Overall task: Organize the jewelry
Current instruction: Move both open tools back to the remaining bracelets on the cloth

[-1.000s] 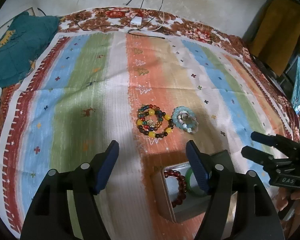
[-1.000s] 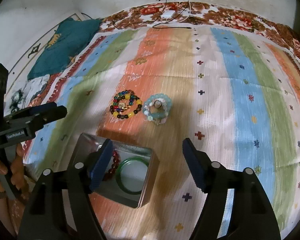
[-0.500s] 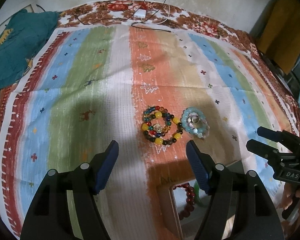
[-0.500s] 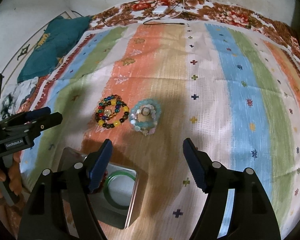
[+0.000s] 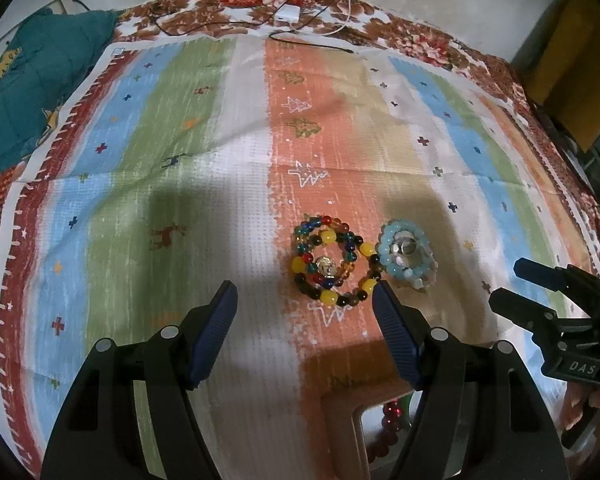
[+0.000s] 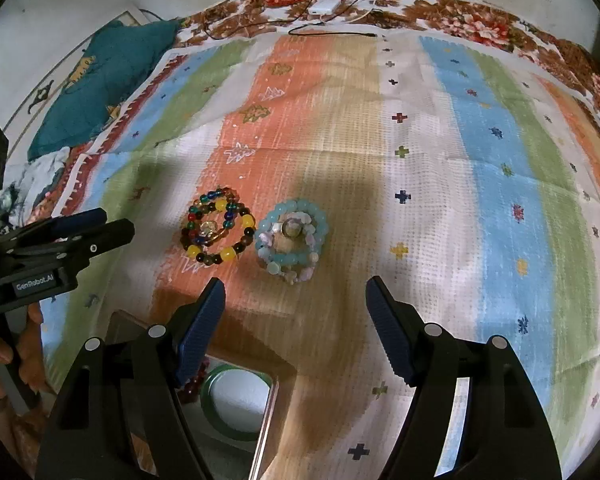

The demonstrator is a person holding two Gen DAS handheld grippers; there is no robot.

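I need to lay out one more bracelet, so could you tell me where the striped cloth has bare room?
The blue and green stripes right of the pale blue bracelets lie bare, as does the green stripe left of the multicoloured bracelets. The far cloth up to the white charger is free too. It is crowded between the two piles and around the metal tin.

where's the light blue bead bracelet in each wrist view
Left wrist: light blue bead bracelet lies right of centre, just above the right fingertip.
Right wrist: it lies at centre, above the gap between the fingers.
Shared landmark: the multicoloured bead bracelet immediately to its left.
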